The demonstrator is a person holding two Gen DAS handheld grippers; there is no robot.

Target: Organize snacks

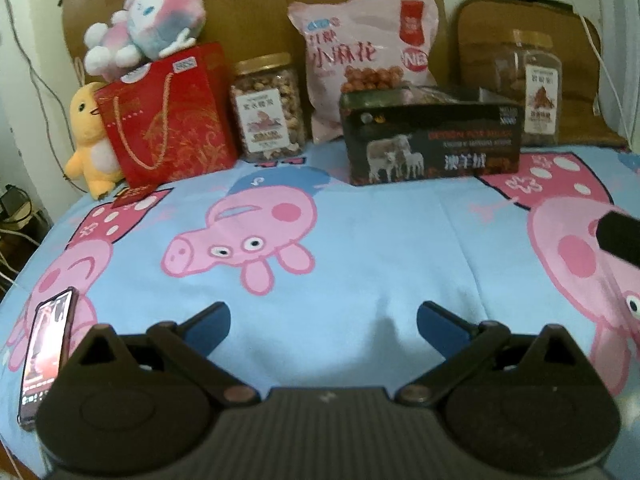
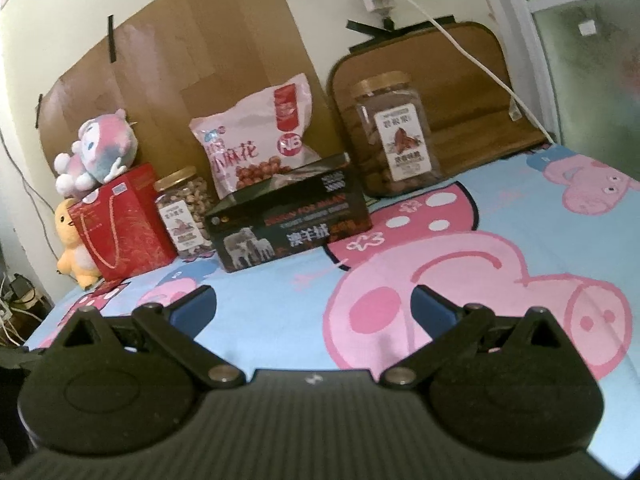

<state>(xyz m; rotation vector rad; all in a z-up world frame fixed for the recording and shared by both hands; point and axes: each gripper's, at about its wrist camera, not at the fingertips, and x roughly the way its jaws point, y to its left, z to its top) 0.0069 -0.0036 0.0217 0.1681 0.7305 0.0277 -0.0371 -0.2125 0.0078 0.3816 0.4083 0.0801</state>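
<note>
Four snacks in the row: pink bag [image 1: 362, 60], black box [image 1: 432, 136], nut jar [image 1: 266, 106] and dark jar [image 1: 536, 88], all lined up along the far edge of the bed, across the upper half of both views.
Black box: it lies flat, long axis running left to right across the frame, open top up, just in front of the pink bag and near the dark jar.
Pink bag: it stands leaning on the cardboard [image 1: 248, 4] behind, upper centre in the left view.
Nut jar: upright, between the red gift bag [image 1: 168, 116] and the pink bag.
Dark jar: upright at the upper right of the left view, upper centre-right of the right view [image 2: 394, 140].
Direction from the grippers: everything sits ahead and well apart, across a bare stretch of cartoon bedsheet [image 1: 360, 240].
Left gripper [image 1: 323, 326]: spread wide, nothing between the pads, pointing at the gap between nut jar and black box.
Right gripper [image 2: 314, 310]: also wide and empty, aimed toward the black box [image 2: 288, 220] and the dark jar.
Nearer hand: my read is the right for the dark jar, the left for the nut jar; the box looks reachable by either.
Bystanders: two plush toys [image 1: 144, 28] at upper left, a phone [image 1: 46, 356] lying at lower left.
</note>
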